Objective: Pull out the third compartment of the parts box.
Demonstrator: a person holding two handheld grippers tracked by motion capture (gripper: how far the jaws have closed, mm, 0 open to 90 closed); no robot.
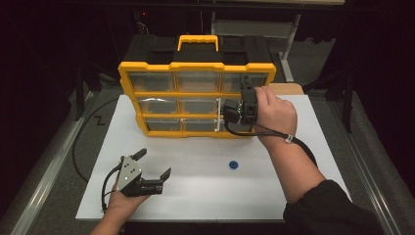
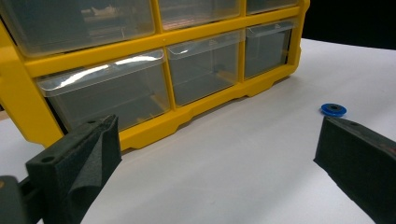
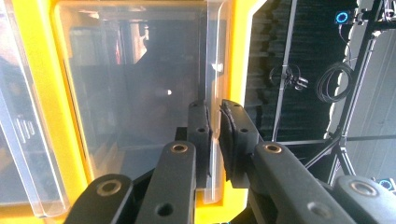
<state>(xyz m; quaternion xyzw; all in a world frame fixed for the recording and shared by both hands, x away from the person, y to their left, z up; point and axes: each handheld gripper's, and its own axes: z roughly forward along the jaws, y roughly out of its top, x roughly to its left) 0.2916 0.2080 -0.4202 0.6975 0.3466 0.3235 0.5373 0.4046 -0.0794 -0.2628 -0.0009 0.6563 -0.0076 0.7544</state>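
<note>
A yellow organizer (image 1: 195, 95) with clear drawers is standing upright at the far side of a white board (image 1: 205, 196), and the lip of its top right drawer (image 3: 212, 93) is sitting pinched between the jaws of the right gripper (image 3: 215, 135), which are closing narrowly on the clear plastic edge. The right hand (image 1: 274, 115) is reaching forward with the forearm stretching up from the lower right. A small blue ring (image 1: 233, 164) is lying on the board nearer the person. The left gripper (image 1: 147, 169) is resting low on the board in the left hand (image 1: 122, 200), its jaws spreading wide and holding nothing.
</note>
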